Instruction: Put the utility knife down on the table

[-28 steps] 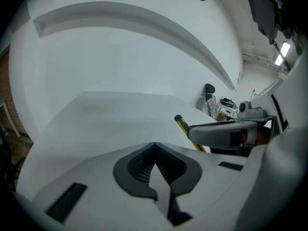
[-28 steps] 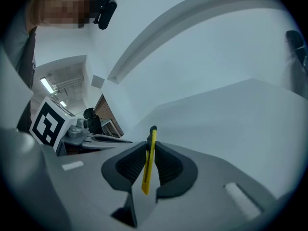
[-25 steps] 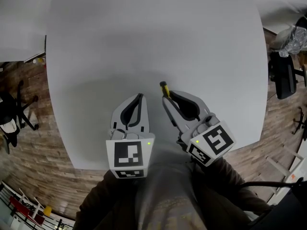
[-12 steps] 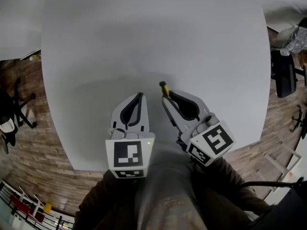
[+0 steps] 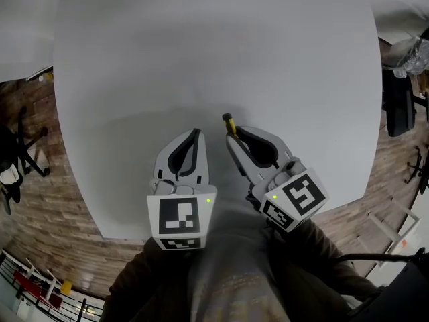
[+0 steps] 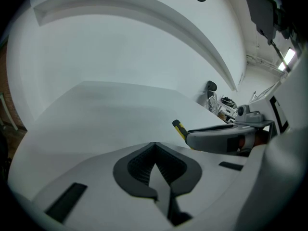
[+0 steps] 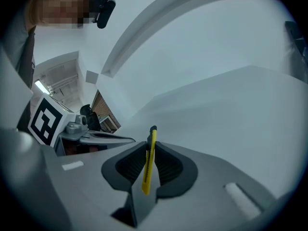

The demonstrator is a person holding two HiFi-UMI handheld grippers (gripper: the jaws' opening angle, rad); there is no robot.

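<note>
A: Yellow utility knife (image 7: 148, 160) – where's it logged?

B: Clamped in the right claw (image 7: 147, 145). Jaws are closed on it, pads pressed to both flat sides. It's held edge-on. The black tip is seen poking past the jaw tips, and the yellow tail runs back btw the pads.

A: On the table (image 5: 201, 52) yet?

B: Not laid down. Per head view it's held over the near part of the grey-white table. Contact w/ the surface can't be judged.

A: Left claw (image 6: 154, 145)?

B: Jaws are fully together, tips meeting, nothing gripped btw them. Table surface is seen past it, w/ the right claw and the knife tip at its right side.

A: Spacing of the two?

B: Side by side in head view, near each other, not touching. The left claw is pointed straight ahead and the right claw is angled a bit toward the left. The knife tip sits just past the right claw's tips, a little ahead of the left claw's tips.

A: Anything else to be tagged?

B: Marker cubes (image 5: 179, 221) are seen at the back of each claw, w/ a green LED (image 5: 209, 200) lit beside each. Dark sleeves (image 5: 315, 260) are seen at the bottom edge. Wood floor (image 5: 40, 206) is visible round the table, and office chairs (image 5: 399, 109) are seen at far left and far right, well apart from the claws.
</note>
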